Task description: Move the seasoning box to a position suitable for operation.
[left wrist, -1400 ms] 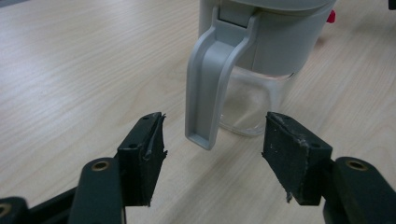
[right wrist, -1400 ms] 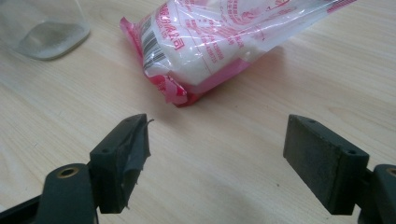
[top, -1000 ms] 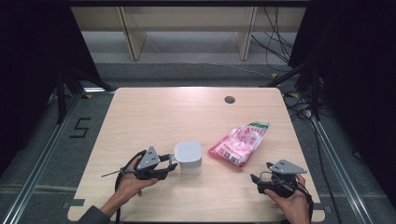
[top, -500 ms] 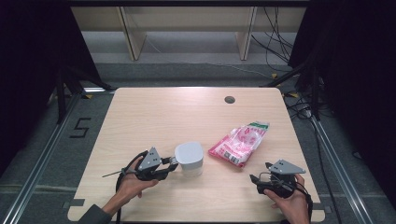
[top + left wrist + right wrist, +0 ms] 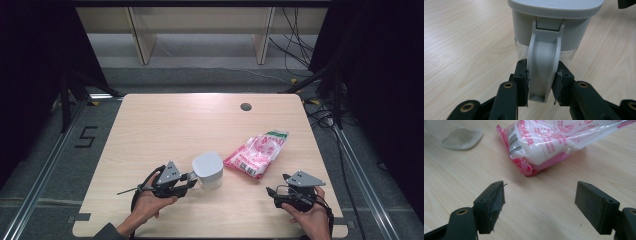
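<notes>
a grey-lidded container (image 5: pixel 208 169) stands upright on the wooden table, in the lower middle of the high view, just left of centre. its lid is pale grey with rounded corners; below a grey band the body is clear. a curved grey handle (image 5: pixel 544 72) runs down the side that fills the centre of the left gripper view, and black jaw pads press on it from both sides.

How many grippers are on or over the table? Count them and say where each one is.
2. The left gripper is at the near left, its jaws closed on the handle of the grey-lidded jug. The right gripper is at the near right, open, facing the pink bag.
</notes>
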The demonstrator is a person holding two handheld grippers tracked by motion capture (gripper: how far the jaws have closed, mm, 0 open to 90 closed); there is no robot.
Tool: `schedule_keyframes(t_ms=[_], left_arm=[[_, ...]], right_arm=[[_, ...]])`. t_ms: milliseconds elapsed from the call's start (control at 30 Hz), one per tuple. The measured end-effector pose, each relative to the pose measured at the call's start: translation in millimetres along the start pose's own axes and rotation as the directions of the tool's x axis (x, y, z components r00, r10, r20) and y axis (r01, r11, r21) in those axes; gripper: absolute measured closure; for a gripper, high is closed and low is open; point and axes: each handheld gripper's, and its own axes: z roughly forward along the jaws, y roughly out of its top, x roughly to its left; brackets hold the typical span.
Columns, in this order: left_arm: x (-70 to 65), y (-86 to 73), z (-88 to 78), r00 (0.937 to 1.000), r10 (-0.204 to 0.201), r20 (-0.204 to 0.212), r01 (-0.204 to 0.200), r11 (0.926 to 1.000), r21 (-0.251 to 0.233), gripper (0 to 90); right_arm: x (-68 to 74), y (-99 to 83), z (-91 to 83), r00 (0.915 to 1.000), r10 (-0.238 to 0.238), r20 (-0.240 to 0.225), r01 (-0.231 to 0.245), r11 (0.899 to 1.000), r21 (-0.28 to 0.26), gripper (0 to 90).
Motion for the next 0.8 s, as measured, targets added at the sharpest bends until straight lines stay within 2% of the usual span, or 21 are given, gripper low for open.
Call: schedule_keyframes(t_ms=[33, 67, 167, 267, 333, 367, 400, 567, 600, 800], left_arm=[[0.1, 0.8, 2.2, 0.9999, -0.013, -0.001, 0.013, 0.9998, -0.015, 67.9], [1.8, 1.8, 3.6, 1.0000, 0.000, -0.006, 0.000, 0.9999, -0.011, 67.9], [5.5, 5.1, 8.4, 1.0000, -0.005, -0.005, 0.005, 0.9999, -0.010, 68.0], [10.6, 8.3, 13.1, 0.9996, 0.023, -0.015, -0.023, 0.9997, -0.006, 68.2], [15.3, 9.3, 16.4, 0.9996, 0.026, 0.009, -0.026, 0.9994, -0.023, 68.2], [18.8, 9.4, 16.9, 0.9991, 0.040, 0.016, -0.040, 0.9990, -0.022, 68.2], [21.1, 10.0, 16.9, 0.9985, 0.045, 0.031, -0.044, 0.9988, -0.020, 68.2], [30.8, 12.0, 17.1, 0.9970, 0.071, 0.030, -0.071, 0.9974, -0.006, 68.4], [32.3, 12.1, 16.9, 0.9964, 0.083, 0.017, -0.083, 0.9965, -0.003, 68.4], [42.6, 12.3, 17.3, 0.9973, 0.073, 0.003, -0.073, 0.9973, -0.008, 69.0]], right_arm=[[0.1, 0.1, 0.0, 1.0000, 0.000, 0.001, 0.000, 1.000, 0.000, 24.6], [0.1, 0.1, 0.0, 1.0000, -0.001, 0.000, 0.001, 1.000, -0.001, 24.6], [-0.1, 0.1, 0.1, 1.0000, -0.001, -0.001, 0.001, 1.000, 0.000, 24.6], [3.2, -0.1, -0.9, 0.9993, 0.036, -0.003, -0.036, 0.999, 0.014, 24.6], [1.7, -0.1, 0.0, 0.9999, 0.010, -0.005, -0.010, 1.000, 0.003, 24.6], [0.1, 0.1, 0.7, 0.9999, -0.013, -0.007, 0.013, 1.000, -0.003, 24.6], [0.1, -0.1, 1.0, 0.9998, -0.017, -0.006, 0.017, 1.000, -0.003, 24.6], [0.4, -0.1, 1.4, 0.9998, -0.017, -0.009, 0.017, 1.000, 0.000, 24.6], [0.4, -0.1, 1.4, 0.9998, -0.017, -0.009, 0.017, 1.000, 0.000, 24.6], [1.8, -0.1, 1.9, 0.9996, -0.021, -0.020, 0.021, 1.000, 0.002, 24.6]])
